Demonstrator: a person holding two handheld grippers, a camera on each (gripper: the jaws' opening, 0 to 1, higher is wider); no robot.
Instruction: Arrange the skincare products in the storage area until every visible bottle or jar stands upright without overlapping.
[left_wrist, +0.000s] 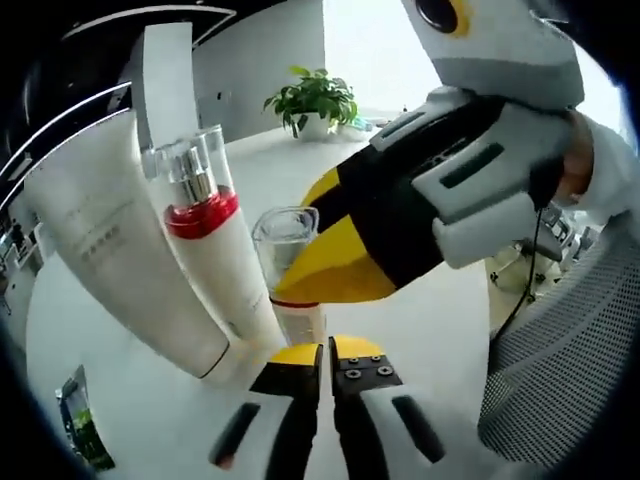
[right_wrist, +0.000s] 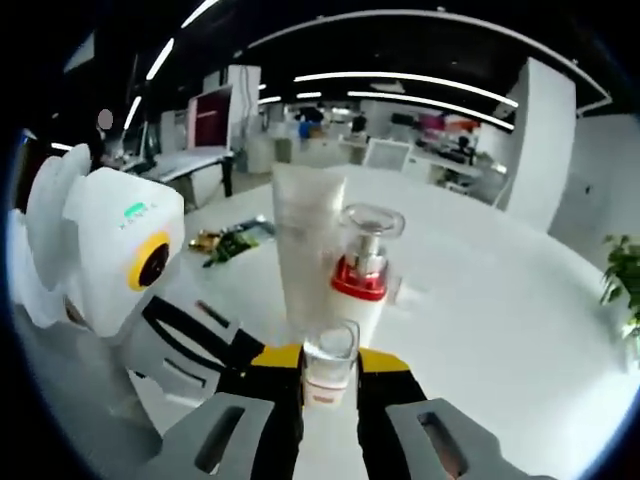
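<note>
Clear-capped white small bottle (right_wrist: 329, 370) upright | right tool (right_wrist: 330, 372) pinching it | left tool (left_wrist: 326, 362) pressed together

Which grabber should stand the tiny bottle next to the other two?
Right, probably. The right gripper already has its jaws around the small clear-capped bottle, close to the tall white tube and the red-collared pump bottle. The left gripper looks shut and holds nothing.

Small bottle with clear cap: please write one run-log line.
right tool: shut on small bottle | left tool: shut | tube, pump bottle: upright
</note>
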